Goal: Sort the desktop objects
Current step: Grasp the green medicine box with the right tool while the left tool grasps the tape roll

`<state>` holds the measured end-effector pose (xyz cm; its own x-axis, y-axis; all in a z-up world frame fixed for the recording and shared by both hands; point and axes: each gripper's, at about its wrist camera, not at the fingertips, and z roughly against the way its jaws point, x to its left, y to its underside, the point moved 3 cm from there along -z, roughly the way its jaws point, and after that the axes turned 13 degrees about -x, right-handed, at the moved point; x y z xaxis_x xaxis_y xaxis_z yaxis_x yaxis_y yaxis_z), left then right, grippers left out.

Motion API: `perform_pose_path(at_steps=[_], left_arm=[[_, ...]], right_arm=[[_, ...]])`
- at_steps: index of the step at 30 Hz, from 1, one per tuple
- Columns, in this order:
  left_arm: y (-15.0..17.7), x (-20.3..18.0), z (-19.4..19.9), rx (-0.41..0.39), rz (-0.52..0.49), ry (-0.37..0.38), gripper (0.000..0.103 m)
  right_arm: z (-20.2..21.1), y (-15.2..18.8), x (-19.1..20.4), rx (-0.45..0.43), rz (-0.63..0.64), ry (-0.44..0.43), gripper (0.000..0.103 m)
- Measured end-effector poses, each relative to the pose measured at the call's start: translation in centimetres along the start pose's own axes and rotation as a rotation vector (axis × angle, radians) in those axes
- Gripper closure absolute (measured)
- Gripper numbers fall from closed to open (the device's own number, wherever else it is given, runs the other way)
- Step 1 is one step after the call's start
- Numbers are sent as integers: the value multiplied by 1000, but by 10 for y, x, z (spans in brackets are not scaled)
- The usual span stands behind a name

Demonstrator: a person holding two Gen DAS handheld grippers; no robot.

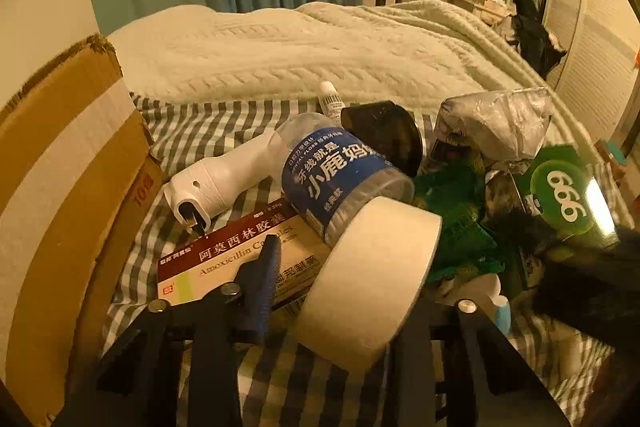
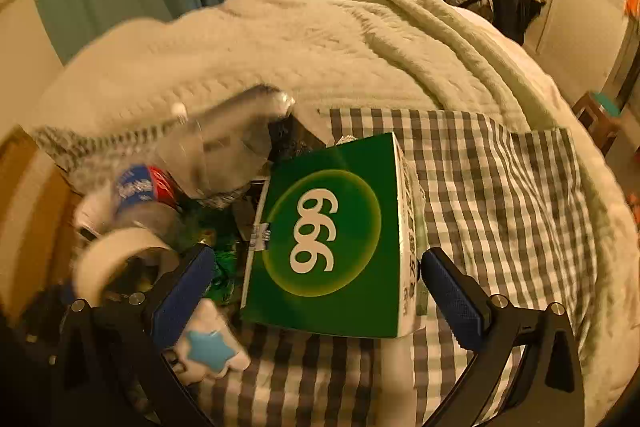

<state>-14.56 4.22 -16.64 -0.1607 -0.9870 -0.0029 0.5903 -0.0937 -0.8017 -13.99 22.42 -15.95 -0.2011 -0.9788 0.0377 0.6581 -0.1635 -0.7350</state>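
Observation:
My left gripper [image 1: 344, 291] is shut on a white tape roll [image 1: 372, 287], its left finger [image 1: 262, 287] against the roll's side; the right finger is hidden behind it. Under it lie a red-and-cream amoxicillin box [image 1: 224, 259], a blue-labelled floss jar [image 1: 344, 179] and a white handheld device [image 1: 216, 183]. My right gripper [image 2: 316, 291] is open, its blue pads either side of a green "999" box [image 2: 332, 247] without touching it. The tape roll [image 2: 108, 259] and jar [image 2: 140, 195] show blurred at left in the right wrist view.
A cardboard box [image 1: 64, 195] stands at the left. A black lid [image 1: 384, 135], silver foil bag [image 1: 496, 123], green packet [image 1: 456, 227] and the green box [image 1: 560, 187] crowd the right. All lie on a checked cloth [image 2: 500, 195] on a bed with a cream blanket [image 2: 320, 47]. A white-and-blue star item [image 2: 212, 343] lies near my right gripper.

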Motion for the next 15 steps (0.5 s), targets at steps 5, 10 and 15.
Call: perform_pose_path(at_steps=[5, 10, 15], left_arm=[[-4, 11, 4, -14, 83, 64, 82], [-4, 10, 8, -9, 88, 72, 87], [-14, 3, 16, -12, 85, 73, 88]], right_arm=[[-20, 8, 1, 33, 81, 73, 1], [-19, 11, -20, 24, 20, 81, 12], [-3, 1, -35, -6, -21, 69, 14]])
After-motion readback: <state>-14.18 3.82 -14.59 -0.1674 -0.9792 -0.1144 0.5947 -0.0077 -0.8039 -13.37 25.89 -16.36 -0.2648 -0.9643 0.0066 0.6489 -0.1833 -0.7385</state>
